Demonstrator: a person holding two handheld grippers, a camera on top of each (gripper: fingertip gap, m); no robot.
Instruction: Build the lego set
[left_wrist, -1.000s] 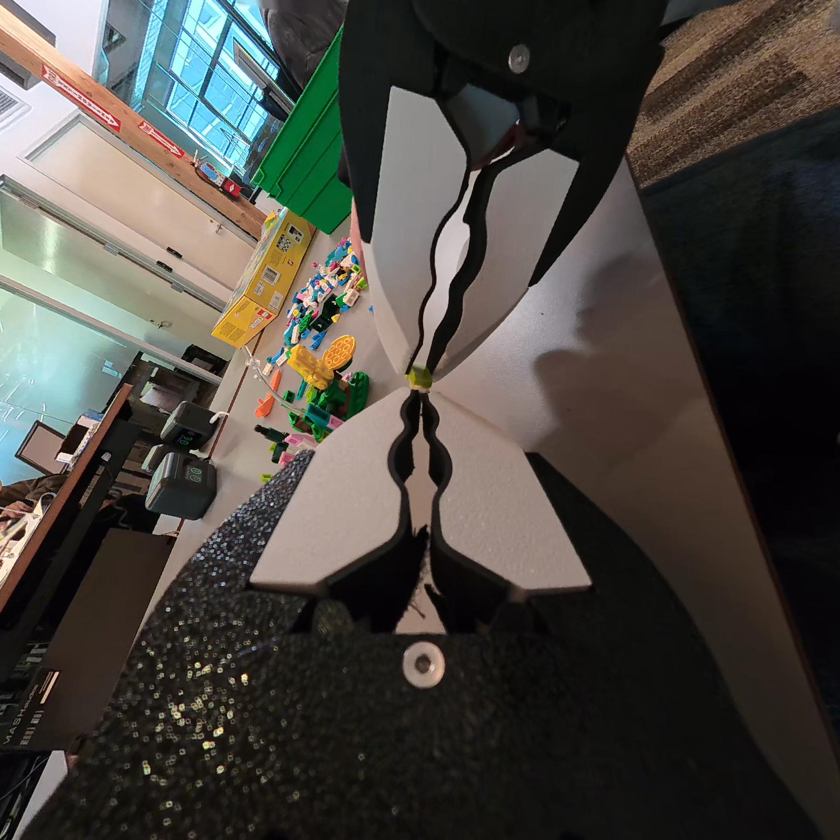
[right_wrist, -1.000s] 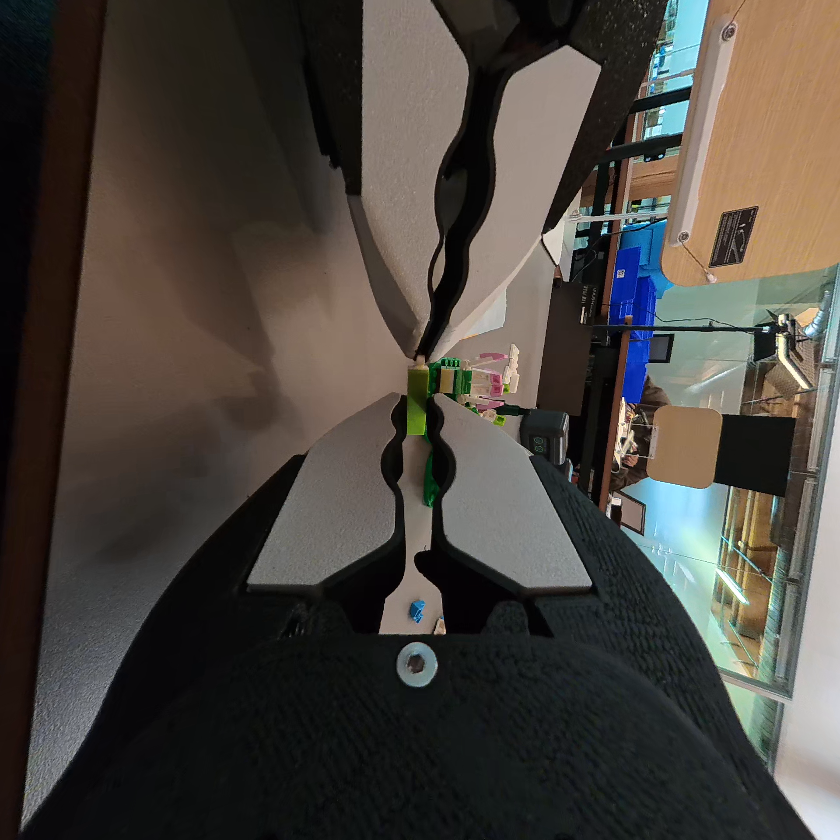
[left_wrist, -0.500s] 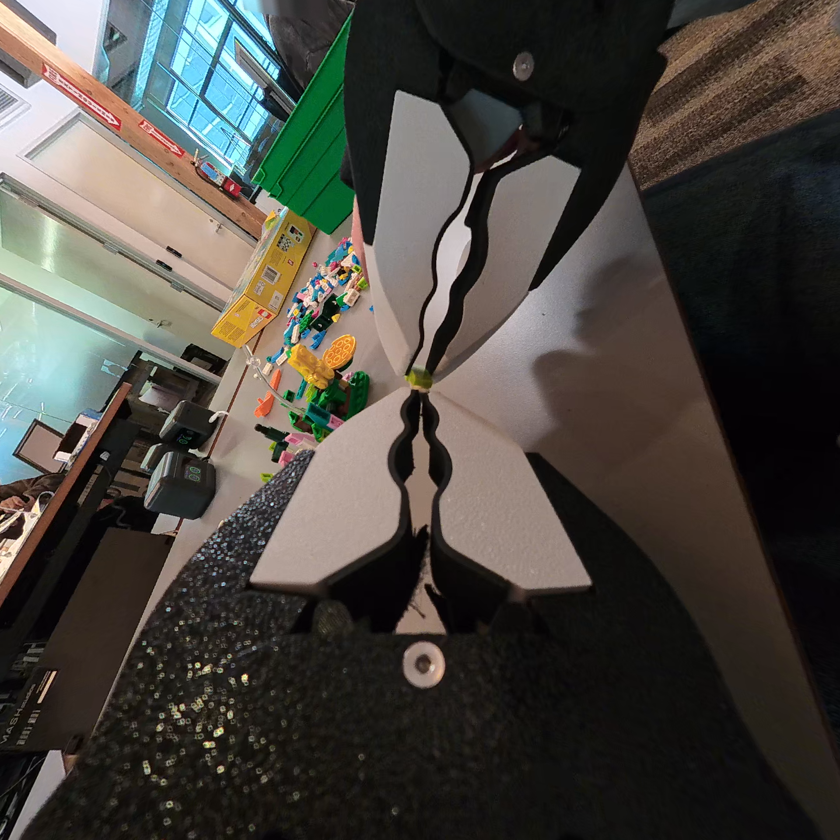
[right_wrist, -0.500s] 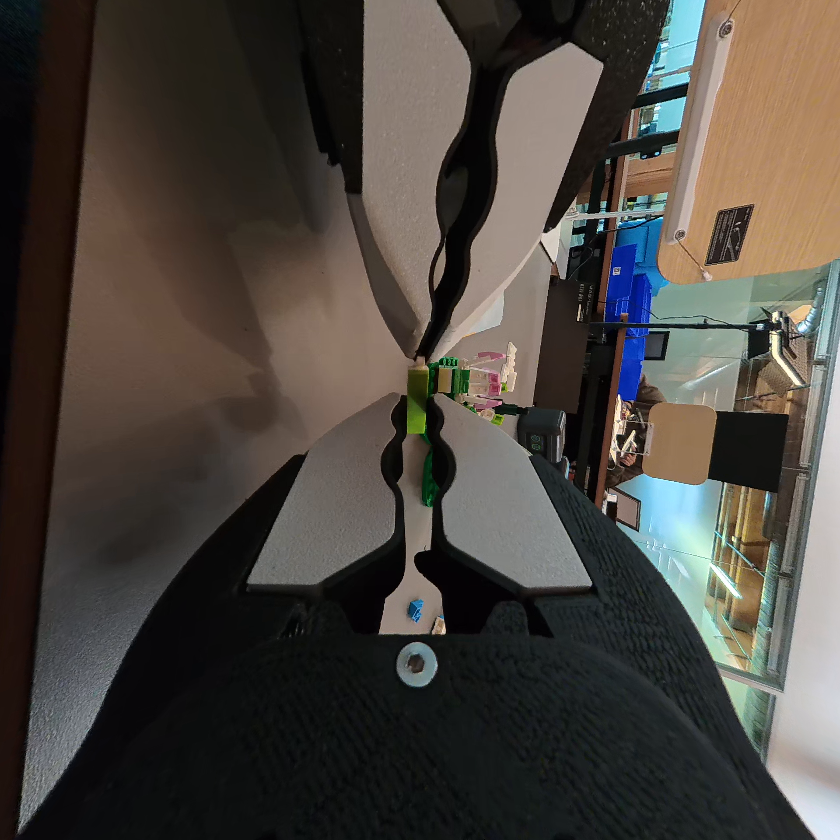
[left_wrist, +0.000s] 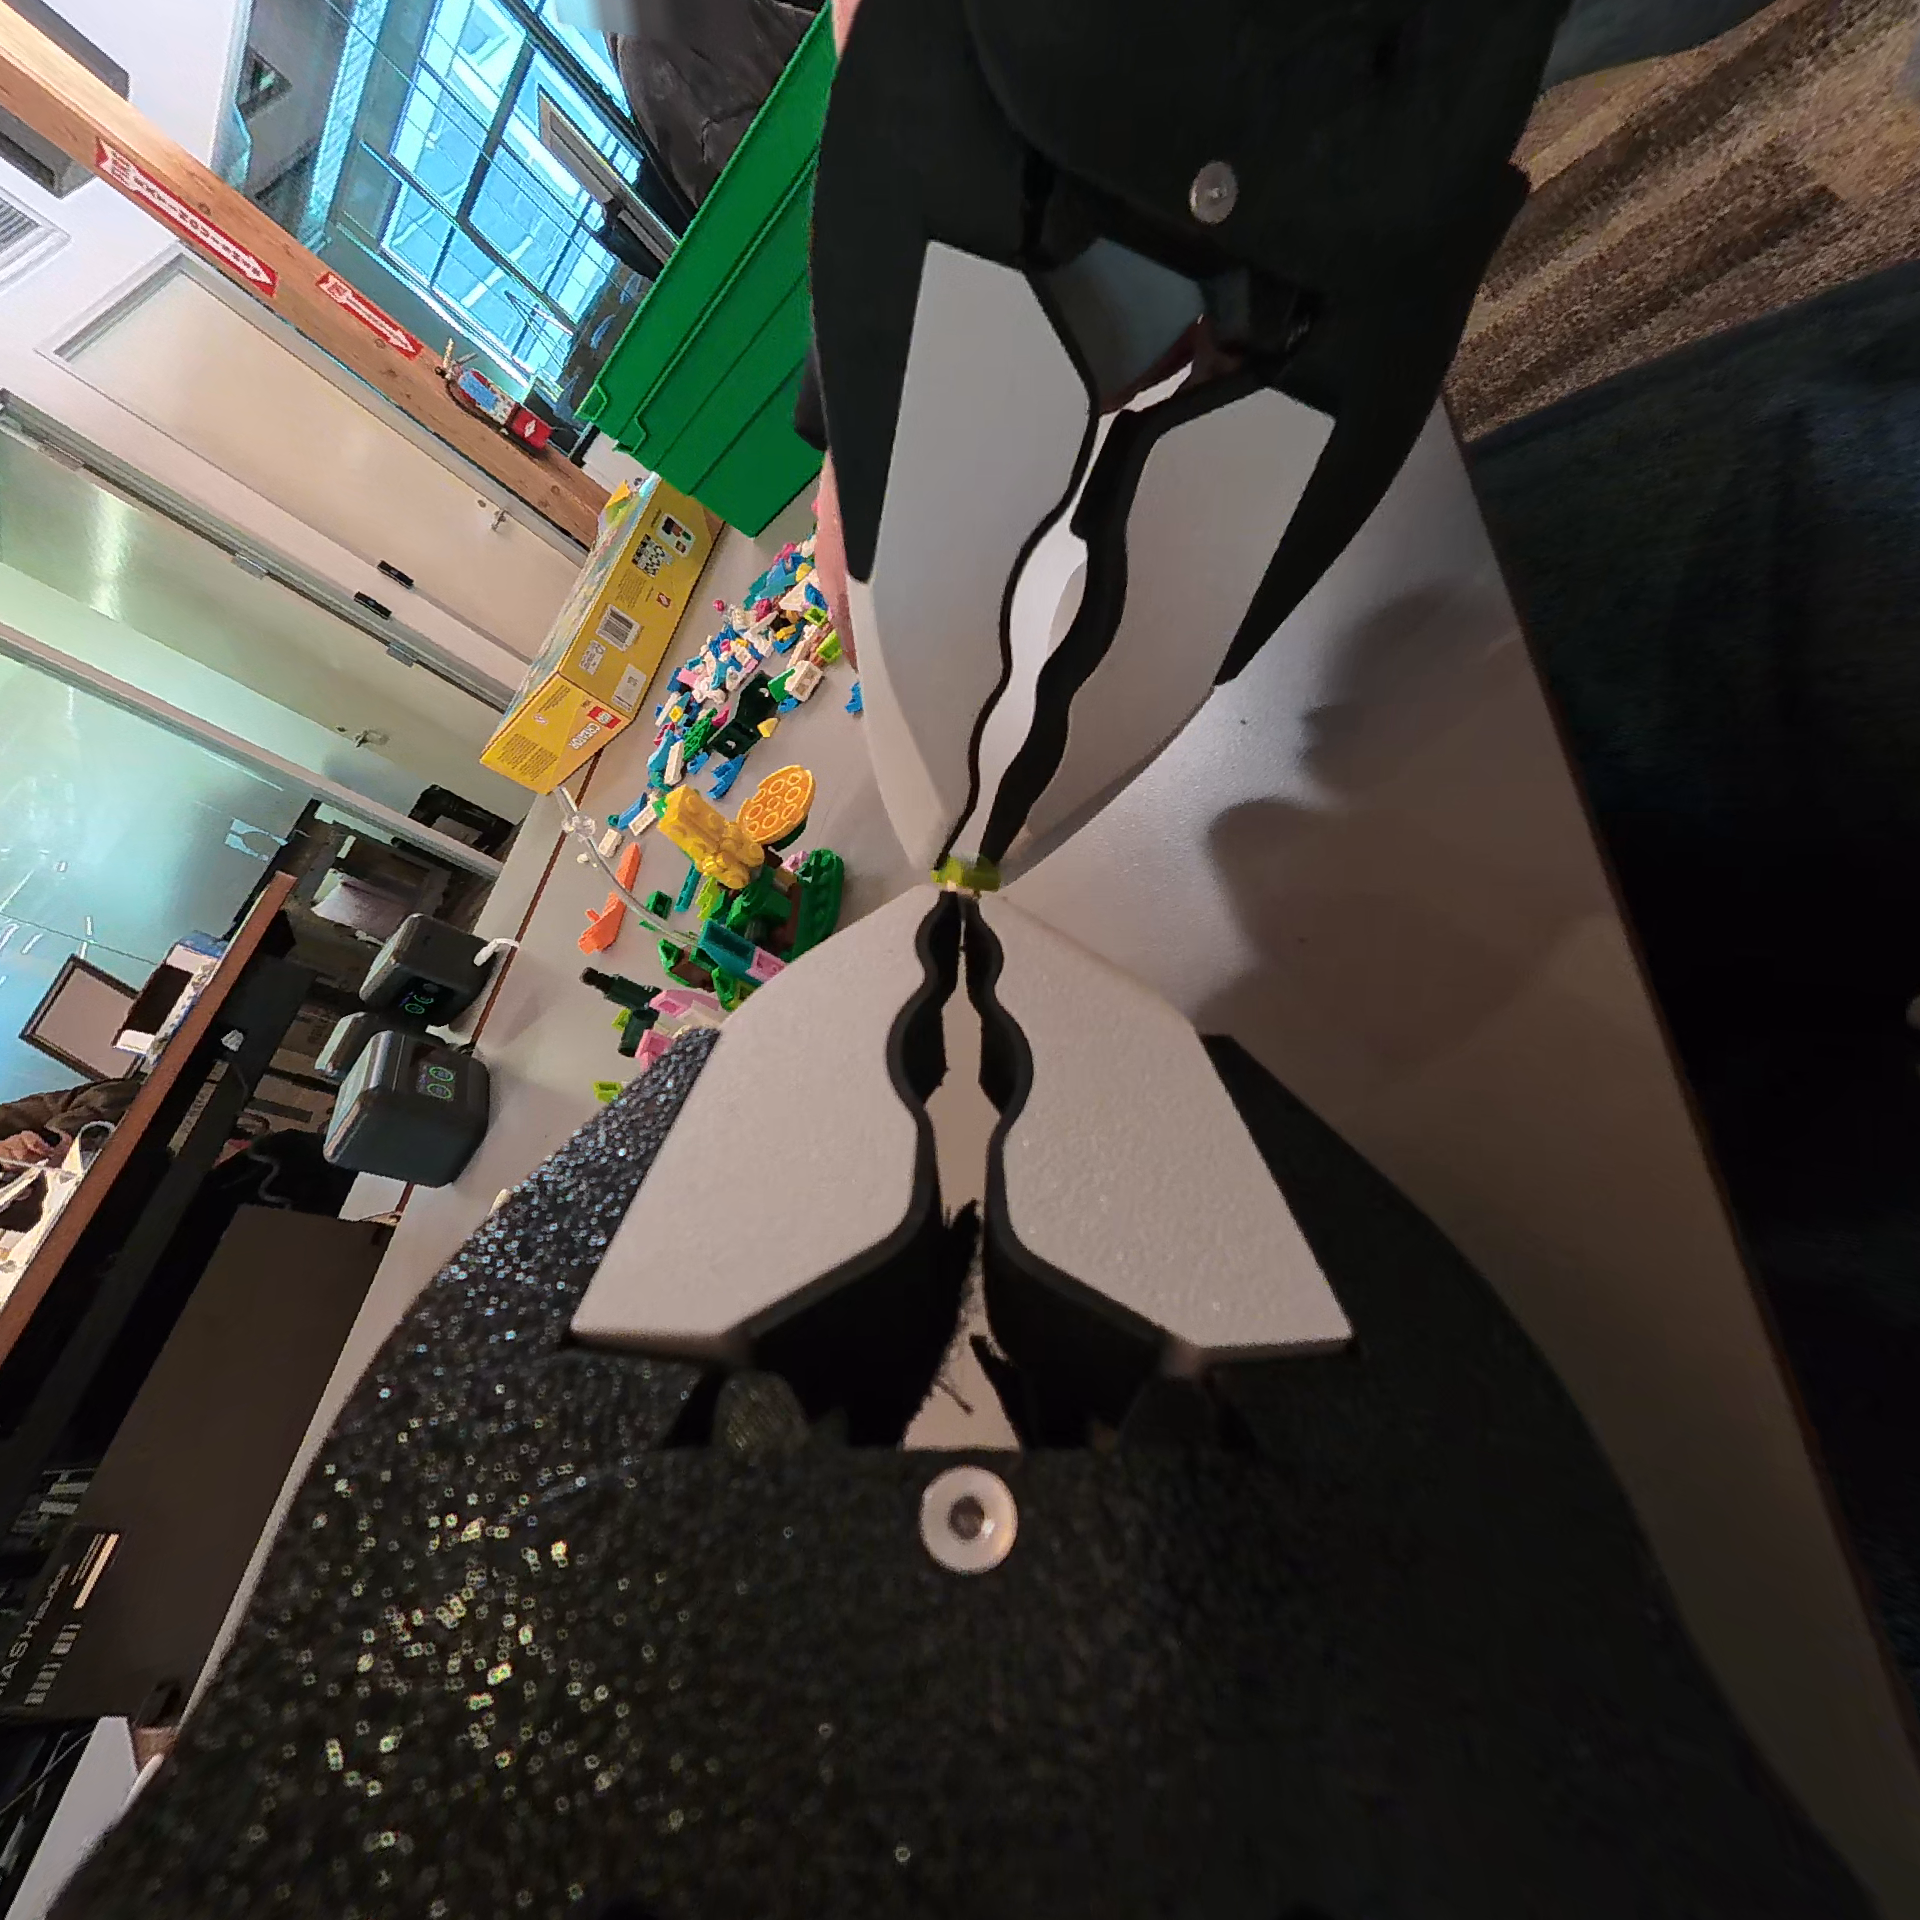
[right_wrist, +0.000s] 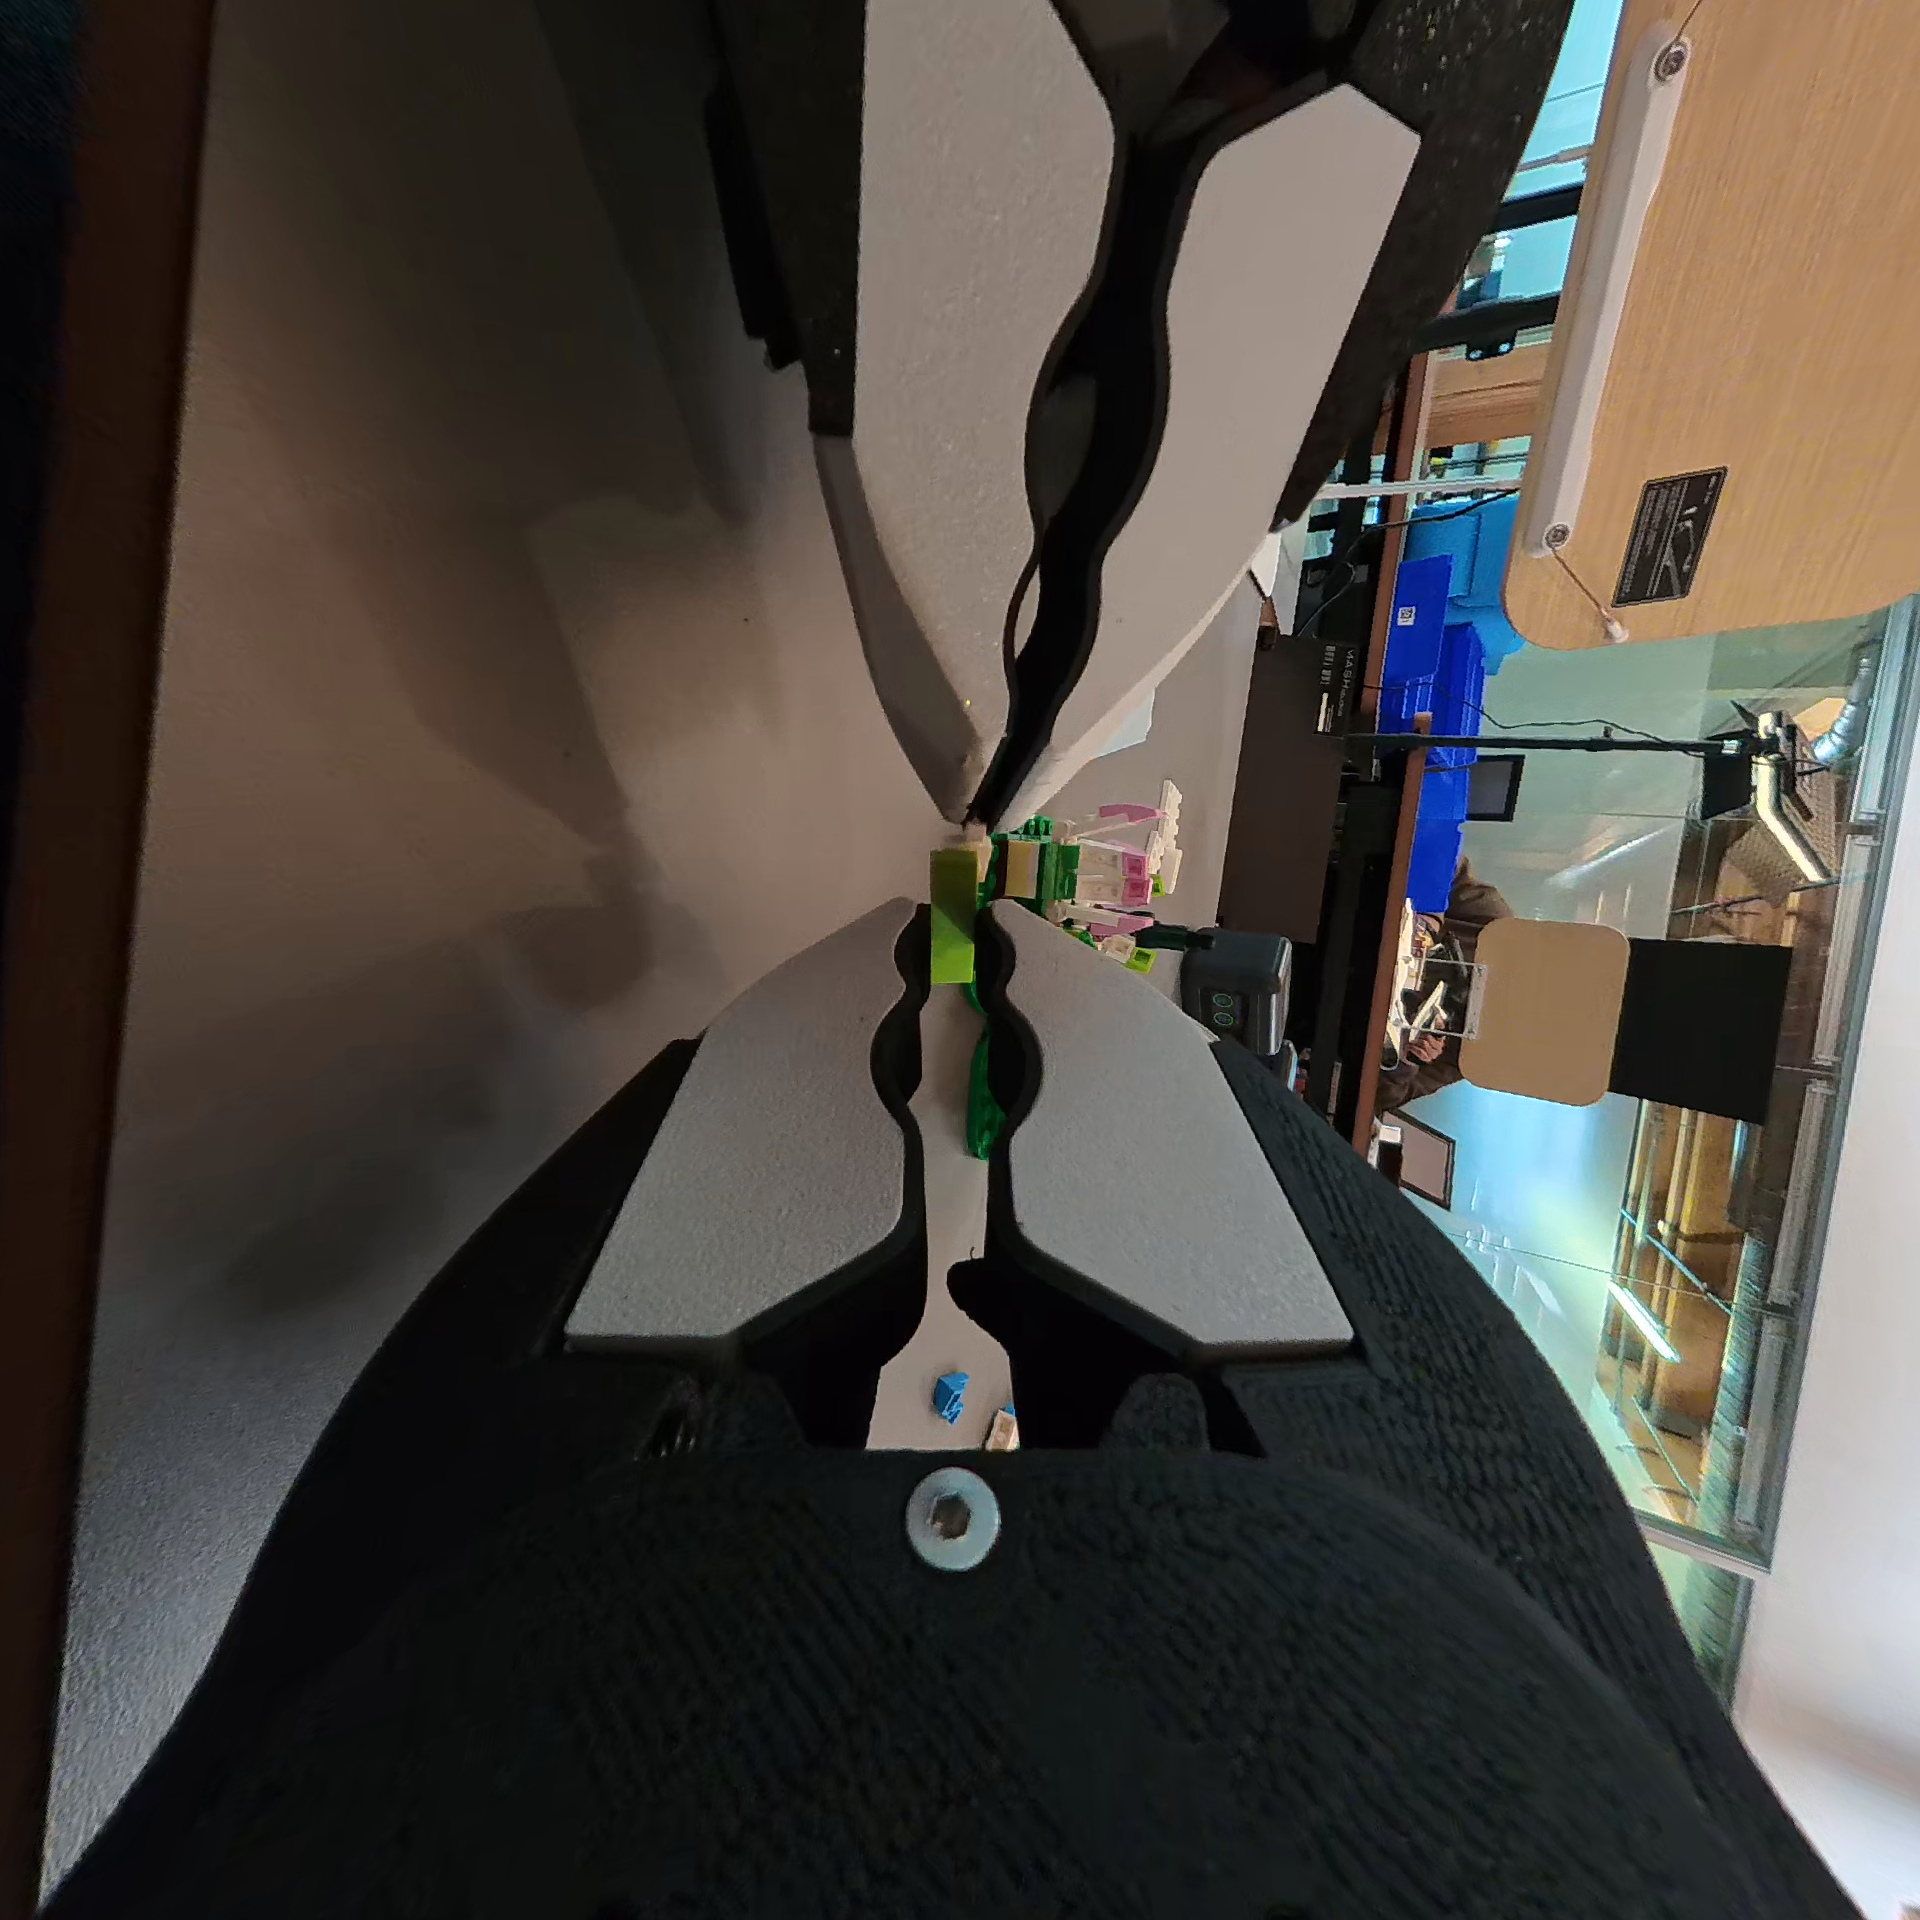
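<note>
Lego build, partly done: left claw (left_wrist: 961, 899) and right claw (right_wrist: 951, 920) both clenched tip to tip on a lime-green brick (right_wrist: 954, 925) at frame centre; small assemblies (left_wrist: 753, 894) and many loose bricks (left_wrist: 748, 665) unbuilt on the worktop (left_wrist: 1351, 831), left of centre

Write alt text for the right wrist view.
The right claw is shut on a lime green brick, tip to tip with the left claw above a white table. Just beyond sits a small green, white and pink lego build.
</note>
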